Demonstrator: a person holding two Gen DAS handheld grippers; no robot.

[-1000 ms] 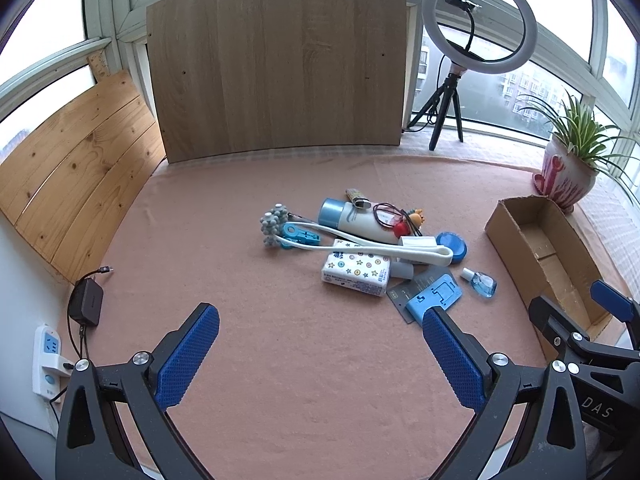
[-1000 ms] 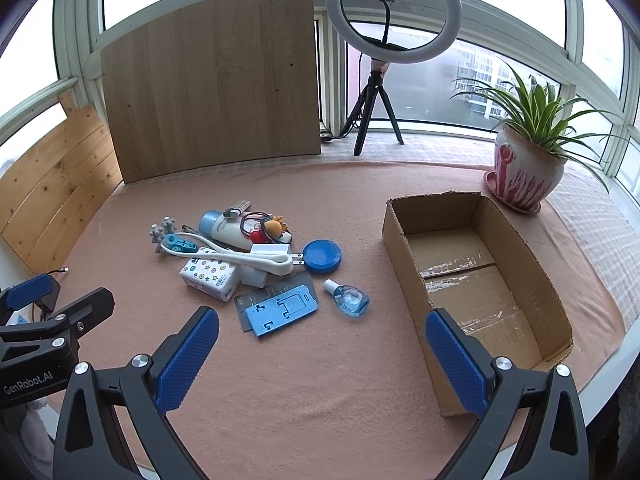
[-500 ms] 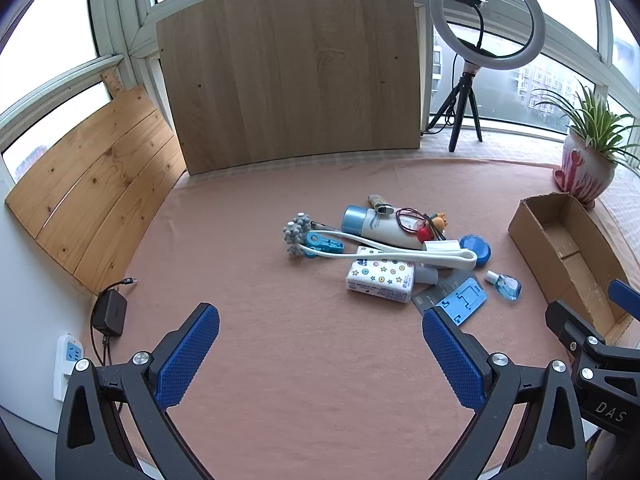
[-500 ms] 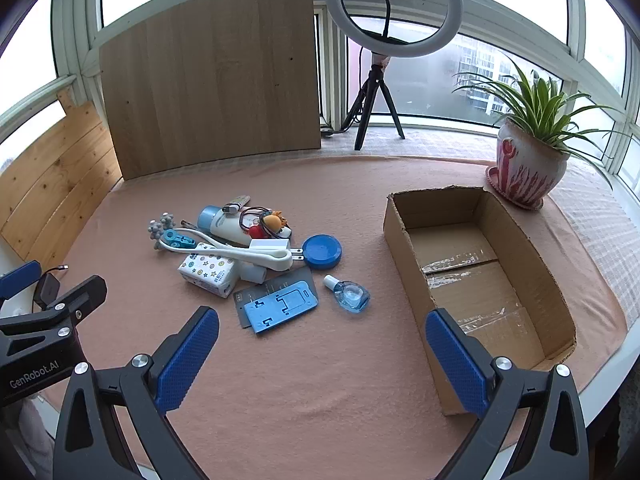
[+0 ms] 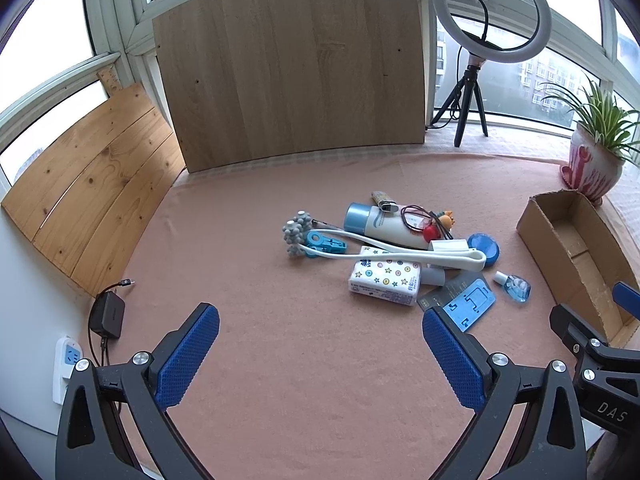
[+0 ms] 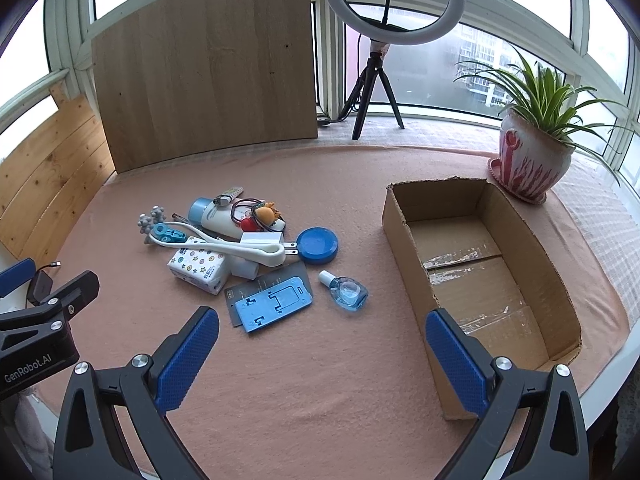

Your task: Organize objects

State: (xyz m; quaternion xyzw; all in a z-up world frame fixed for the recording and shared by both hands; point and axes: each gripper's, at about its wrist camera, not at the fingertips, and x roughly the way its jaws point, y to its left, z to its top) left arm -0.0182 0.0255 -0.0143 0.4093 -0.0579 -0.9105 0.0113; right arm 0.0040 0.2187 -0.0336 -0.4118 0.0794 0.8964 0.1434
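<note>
Two grippers, left [image 5: 320, 350] marked "GenRobot.AI" and right [image 6: 322, 350] marked "DAS", hang spread wide, empty, near the cardboard box [image 6: 400, 224].

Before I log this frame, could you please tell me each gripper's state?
Left gripper: open, holding nothing.
Right gripper: open, holding nothing.

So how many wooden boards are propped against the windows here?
2. A large board leans upright against the far windows behind the pink cloth, and a knotty plank panel leans along the left side. No others show, though some could lie outside both views.
</note>
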